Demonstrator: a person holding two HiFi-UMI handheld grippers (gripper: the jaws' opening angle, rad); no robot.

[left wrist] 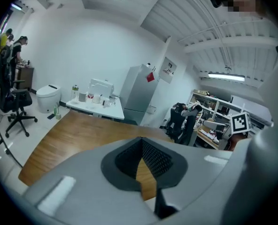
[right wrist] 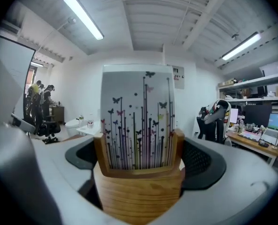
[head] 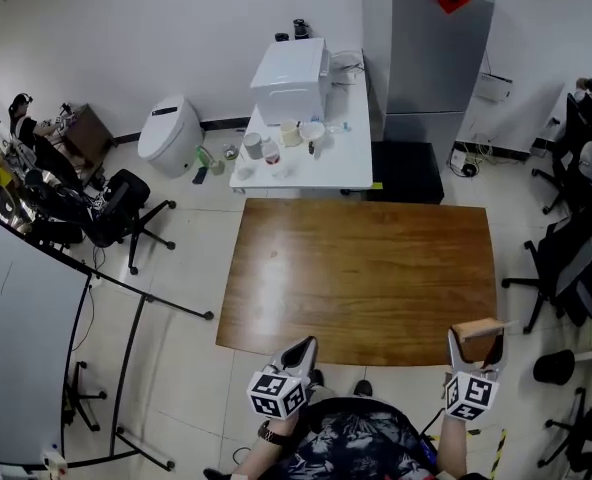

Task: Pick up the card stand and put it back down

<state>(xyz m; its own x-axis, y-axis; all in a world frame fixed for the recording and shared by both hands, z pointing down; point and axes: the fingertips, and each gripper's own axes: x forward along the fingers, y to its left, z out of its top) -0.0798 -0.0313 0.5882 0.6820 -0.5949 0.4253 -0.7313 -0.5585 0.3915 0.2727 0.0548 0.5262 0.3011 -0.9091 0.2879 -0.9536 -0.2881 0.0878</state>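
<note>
Since the right gripper has its fingers clamped on the wooden base of the card stand, over the worktop's near right corner, we log step 1, the pick-up, as in hand; lift-off we cannot confirm. The left gripper waits at the near edge, fingers closed on nothing. Next, we judge: lower level, seat flat, release.

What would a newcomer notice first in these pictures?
The wooden card stand, holding a butterfly-print card, fills the right gripper view. It is clamped in the right gripper by the near right corner of the table. That big brown table dominates the head view, and the left gripper sits shut and empty at its near edge.
</note>
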